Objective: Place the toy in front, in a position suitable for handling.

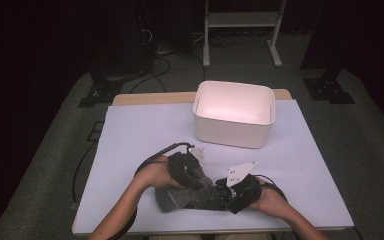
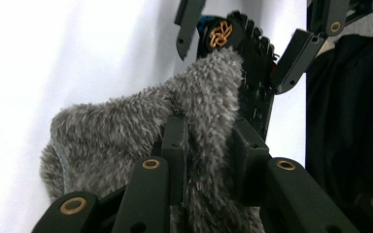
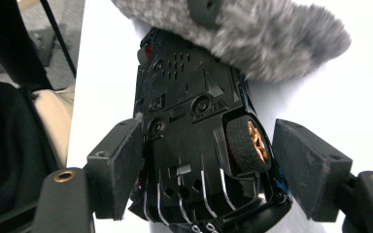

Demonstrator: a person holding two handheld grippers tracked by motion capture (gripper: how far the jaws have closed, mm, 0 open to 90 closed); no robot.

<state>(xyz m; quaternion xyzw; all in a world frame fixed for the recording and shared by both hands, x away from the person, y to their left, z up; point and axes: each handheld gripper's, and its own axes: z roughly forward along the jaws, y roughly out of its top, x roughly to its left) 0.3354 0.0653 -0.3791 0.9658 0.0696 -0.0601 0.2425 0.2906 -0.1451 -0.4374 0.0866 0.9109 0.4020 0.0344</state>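
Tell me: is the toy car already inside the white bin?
No, the toy car lies on the table between the right tool's pads, partly inside the grey furry pouch.

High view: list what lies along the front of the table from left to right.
Person's left hand → left gripper, its jaws closed on the grey fuzzy pouch → black toy car poking out of the pouch → right gripper, its jaws around the car → person's right hand.

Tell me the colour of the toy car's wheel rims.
Gold wheel rims on the black toy car, clearest in the right gripper view.
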